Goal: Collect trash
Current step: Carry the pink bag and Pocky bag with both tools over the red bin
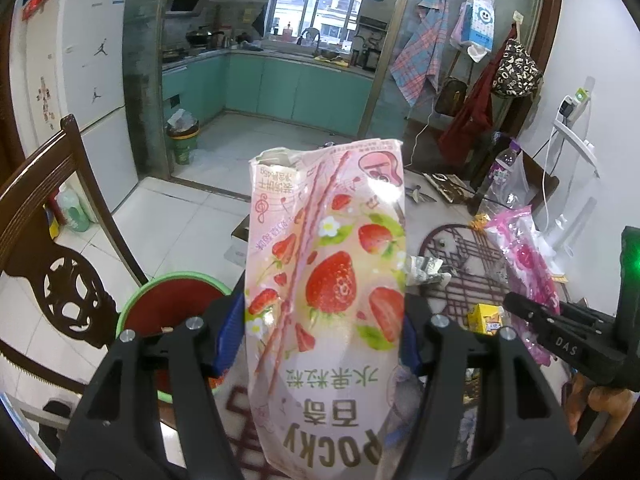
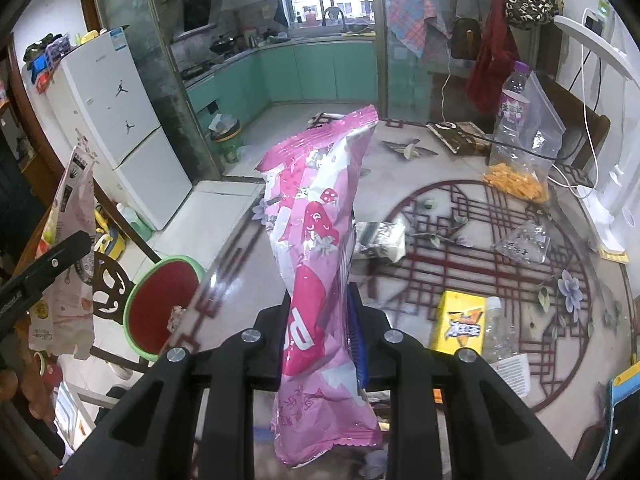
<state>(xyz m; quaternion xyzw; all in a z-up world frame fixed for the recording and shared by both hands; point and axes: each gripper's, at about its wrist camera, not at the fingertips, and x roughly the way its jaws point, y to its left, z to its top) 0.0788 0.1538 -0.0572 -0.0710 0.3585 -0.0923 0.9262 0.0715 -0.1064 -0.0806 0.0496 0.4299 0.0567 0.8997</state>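
Observation:
My left gripper (image 1: 320, 336) is shut on a pink Pocky strawberry box (image 1: 326, 280), torn open at its far end and standing up between the blue pads (image 1: 230, 336). My right gripper (image 2: 320, 320) is shut on a crumpled pink foil wrapper (image 2: 316, 232) that sticks up and forward. Each gripper shows in the other's view: the right one (image 1: 532, 308) with its wrapper (image 1: 524, 256) at the right, the left one (image 2: 48, 264) with its box (image 2: 68, 240) at the far left. A green-rimmed red basin (image 1: 168, 308) (image 2: 164, 304) sits low at the left, beside the table edge.
On the round glass table (image 2: 440, 272) lie a crumpled silver wrapper (image 2: 380, 240), a yellow carton (image 2: 460, 324), a clear empty bottle (image 2: 500, 336), a clear plastic bag (image 2: 520, 244) and a zip bag of orange snacks (image 2: 516, 184). A dark carved chair (image 1: 60, 288) stands at the left.

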